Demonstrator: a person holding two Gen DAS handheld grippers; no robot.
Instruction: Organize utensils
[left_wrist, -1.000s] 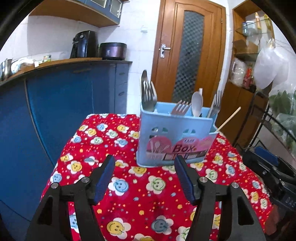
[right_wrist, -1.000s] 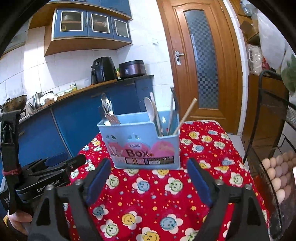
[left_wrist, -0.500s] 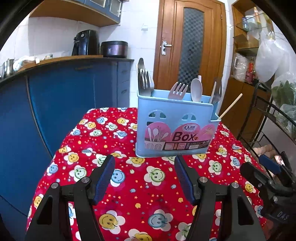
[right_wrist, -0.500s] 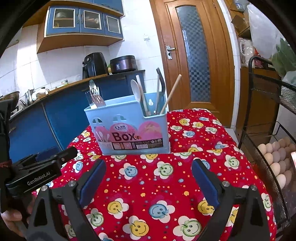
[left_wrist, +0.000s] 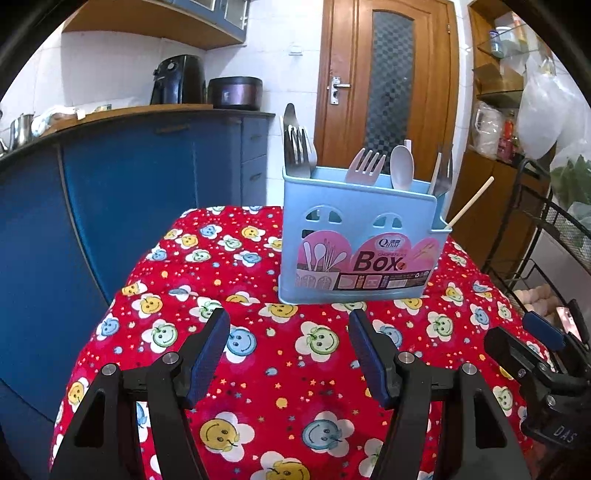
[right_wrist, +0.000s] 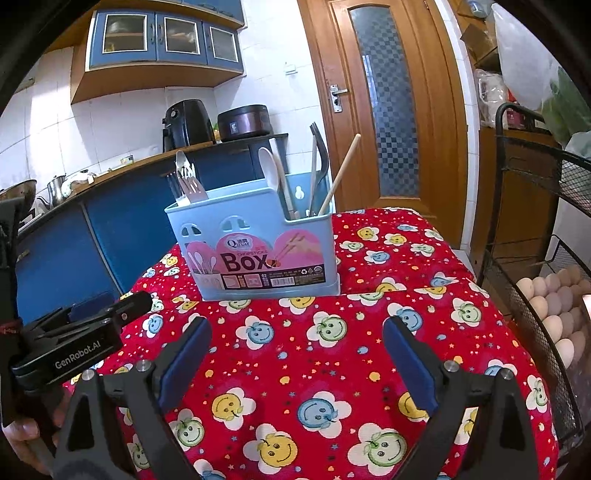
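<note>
Utensils (left_wrist: 369, 168) upright in blue box (left_wrist: 354, 254) on red smiley-cloth table (left_wrist: 258, 369), left hand-held gripper (left_wrist: 288, 354) and right hand-held gripper (right_wrist: 295, 354) both spread apart, empty, near box.

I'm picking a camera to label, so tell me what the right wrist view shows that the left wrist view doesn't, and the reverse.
Only the right wrist view shows the tray of pale eggs in the black wire rack, the glass-fronted blue wall cabinets and the open left gripper from the side. Only the left wrist view shows the pale plastic fork and the right gripper at its edge. Both show the light blue plastic utensil box, the red smiley-flower tablecloth, the wooden chopstick and the brown door.
</note>
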